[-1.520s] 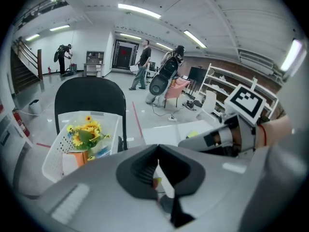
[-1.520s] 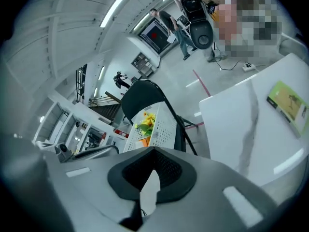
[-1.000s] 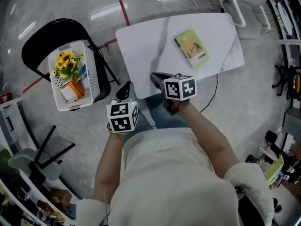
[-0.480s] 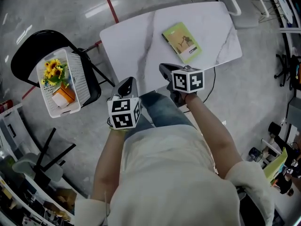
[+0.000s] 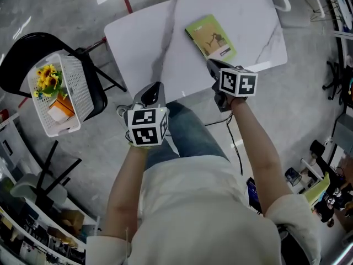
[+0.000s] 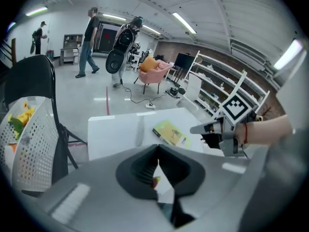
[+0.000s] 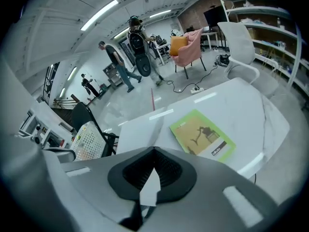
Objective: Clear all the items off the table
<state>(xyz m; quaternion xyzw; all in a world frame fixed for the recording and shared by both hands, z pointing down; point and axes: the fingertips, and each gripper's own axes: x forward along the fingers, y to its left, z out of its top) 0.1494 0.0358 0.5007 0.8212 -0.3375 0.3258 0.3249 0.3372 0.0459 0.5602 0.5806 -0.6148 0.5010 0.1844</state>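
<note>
Green booklet on white table; basket on chair; left gripper, right gripper jaws pressed together.

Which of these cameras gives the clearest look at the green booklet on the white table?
The right gripper view: the green booklet lies close ahead, with its cover picture plain to see. The head view shows it whole from above, but smaller. The left gripper view shows it small and slanted, farther off.
</note>
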